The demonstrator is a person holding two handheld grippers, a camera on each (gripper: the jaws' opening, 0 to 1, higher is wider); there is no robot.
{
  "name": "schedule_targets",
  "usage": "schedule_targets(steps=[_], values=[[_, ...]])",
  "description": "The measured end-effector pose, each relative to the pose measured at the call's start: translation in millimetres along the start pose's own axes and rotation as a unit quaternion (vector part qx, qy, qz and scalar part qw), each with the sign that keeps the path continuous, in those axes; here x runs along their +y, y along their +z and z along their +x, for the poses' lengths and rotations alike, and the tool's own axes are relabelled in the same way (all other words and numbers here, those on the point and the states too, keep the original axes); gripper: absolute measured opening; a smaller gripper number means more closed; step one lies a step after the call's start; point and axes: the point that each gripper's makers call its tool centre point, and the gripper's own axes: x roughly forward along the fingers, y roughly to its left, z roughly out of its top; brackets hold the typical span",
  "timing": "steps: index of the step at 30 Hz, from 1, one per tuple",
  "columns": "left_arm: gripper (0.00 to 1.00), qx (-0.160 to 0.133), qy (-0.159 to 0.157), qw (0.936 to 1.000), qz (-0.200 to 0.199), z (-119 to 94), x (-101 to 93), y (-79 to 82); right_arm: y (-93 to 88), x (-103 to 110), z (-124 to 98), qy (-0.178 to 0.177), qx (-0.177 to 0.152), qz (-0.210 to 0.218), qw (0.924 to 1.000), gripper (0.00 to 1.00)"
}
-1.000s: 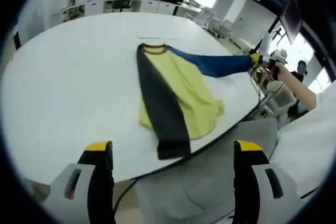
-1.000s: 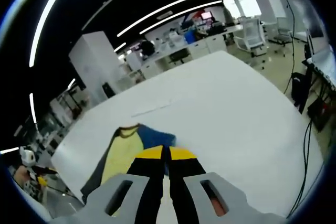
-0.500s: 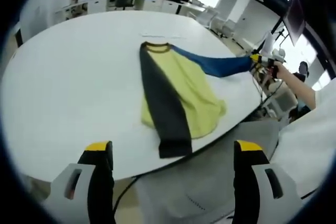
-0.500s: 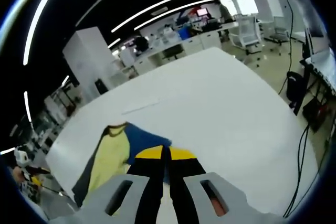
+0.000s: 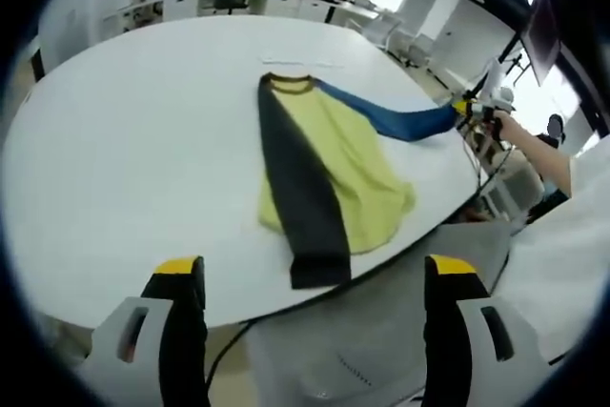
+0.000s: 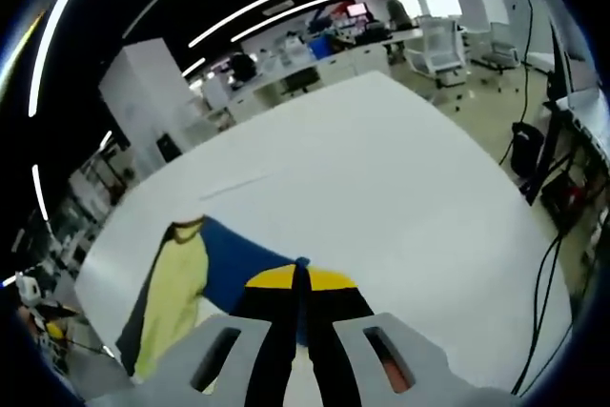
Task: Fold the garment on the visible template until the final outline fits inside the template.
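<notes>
A yellow shirt (image 5: 357, 164) lies on the round white table (image 5: 114, 140), collar away from me. Its dark grey sleeve (image 5: 300, 193) is folded straight down over the body, the cuff near the table's front edge. The blue sleeve (image 5: 396, 119) is stretched out to the right, where my right gripper (image 5: 470, 110) holds its end at the table's rim. In the right gripper view that gripper (image 6: 300, 278) is shut on the blue sleeve (image 6: 238, 254), with the yellow body (image 6: 172, 297) beyond. My left gripper (image 5: 313, 272) hangs open, short of the table's front edge. A faint thin line (image 5: 295, 62) runs past the collar.
A person's hand (image 5: 519, 135) holds the right gripper off the table's right side. Grey cloth (image 5: 381, 321) shows below the table's front edge. Office desks and chairs (image 6: 438, 40) stand behind the table, and cables (image 6: 543, 264) hang on the floor to the right.
The right gripper has drawn the blue sleeve out farther, so more blue shows in its view and the shirt sits lower left. The left gripper view has drifted slightly; its jaws stay open.
</notes>
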Motion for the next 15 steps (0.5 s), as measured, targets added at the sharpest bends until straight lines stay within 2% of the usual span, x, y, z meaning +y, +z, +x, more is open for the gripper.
schedule_targets(steps=[6,15], values=[[0.92,0.009,0.001,1.0000,0.002,6.6,-2.0,0.1,1.1,-22.6,9.0,-0.012,0.001,0.024,0.9996,0.03],[0.92,0.009,-0.003,1.0000,-0.001,13.7,-1.6,5.4,-4.8,-49.5,16.2,-0.037,0.015,0.024,0.9989,0.03]])
